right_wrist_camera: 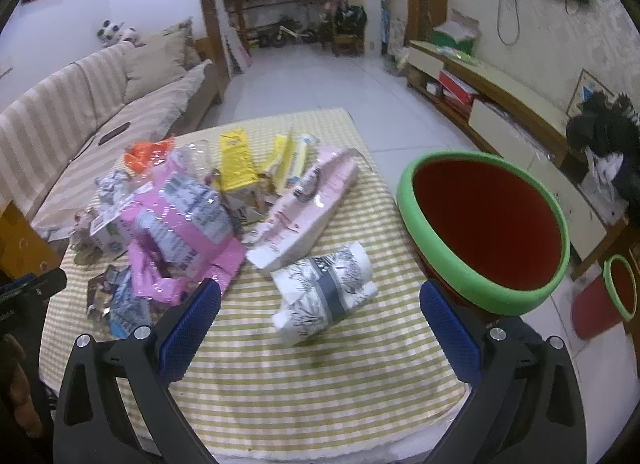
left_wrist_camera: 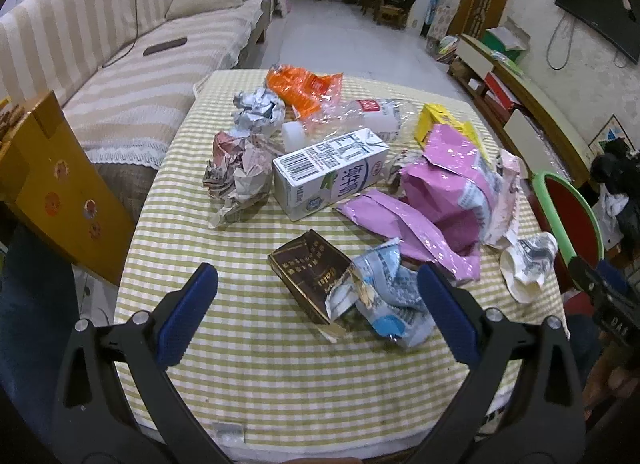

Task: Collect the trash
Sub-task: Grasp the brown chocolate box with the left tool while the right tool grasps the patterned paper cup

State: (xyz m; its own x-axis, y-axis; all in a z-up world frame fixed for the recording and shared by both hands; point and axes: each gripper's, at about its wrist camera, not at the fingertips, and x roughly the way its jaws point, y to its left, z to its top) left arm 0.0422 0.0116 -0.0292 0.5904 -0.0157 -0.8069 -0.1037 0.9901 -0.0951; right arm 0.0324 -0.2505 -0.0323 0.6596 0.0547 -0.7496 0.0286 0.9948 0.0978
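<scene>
Trash lies on a table with a green-checked cloth [left_wrist_camera: 280,384]. In the left wrist view I see a brown box [left_wrist_camera: 310,278], a crumpled blue-white wrapper [left_wrist_camera: 390,296], a milk carton [left_wrist_camera: 330,171], a pink bag [left_wrist_camera: 440,199] and crumpled paper [left_wrist_camera: 236,179]. My left gripper [left_wrist_camera: 318,284] is open and empty, just short of the brown box. In the right wrist view a crumpled white printed carton [right_wrist_camera: 326,296] lies ahead of my open, empty right gripper [right_wrist_camera: 320,300]. A red bin with a green rim [right_wrist_camera: 486,223] stands at the table's right edge.
A striped sofa [left_wrist_camera: 120,63] runs along the left. A yellow wooden chair back [left_wrist_camera: 60,183] stands at the table's left. A low TV cabinet [right_wrist_camera: 500,103] lines the right wall. A second smaller red bin [right_wrist_camera: 608,300] sits on the floor at right.
</scene>
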